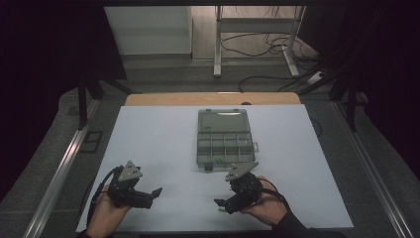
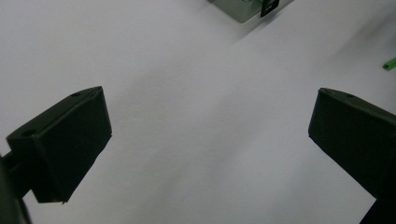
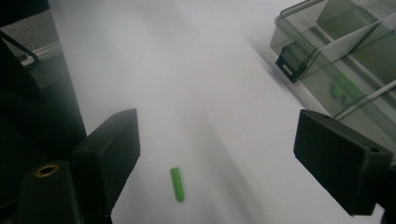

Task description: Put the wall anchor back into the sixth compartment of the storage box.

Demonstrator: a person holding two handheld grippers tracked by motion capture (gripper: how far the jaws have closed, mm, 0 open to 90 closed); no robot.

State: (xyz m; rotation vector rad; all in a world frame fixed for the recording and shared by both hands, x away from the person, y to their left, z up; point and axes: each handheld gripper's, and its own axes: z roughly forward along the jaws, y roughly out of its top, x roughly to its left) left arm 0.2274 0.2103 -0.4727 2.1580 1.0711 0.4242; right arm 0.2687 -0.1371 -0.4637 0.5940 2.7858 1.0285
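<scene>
Table (image 1: 163, 148) from the high view is covered in a white sheet, with a clear compartment box (image 1: 224, 136) sitting open near the middle, lid flipped back toward the far edge. Left gripper (image 1: 148, 195) hangs over the near left part of the sheet, jaws apart, nothing in them. Right gripper (image 1: 221, 206) is down near the front, just this side of the box, jaws spread too.

Left gripper view: both black jaws stand wide with bare white sheet between them, a corner of the box (image 2: 243, 9) up top and a tiny green bit (image 2: 389, 63) at the right edge.

Right gripper view: jaws are wide open and a small green peg (image 3: 177, 184) lies flat on the sheet between them, closer to the left jaw, not touched by either one. The box (image 3: 336, 51) is off to the upper right, latch facing this way, with more green pieces (image 3: 344, 88) in one compartment.
</scene>
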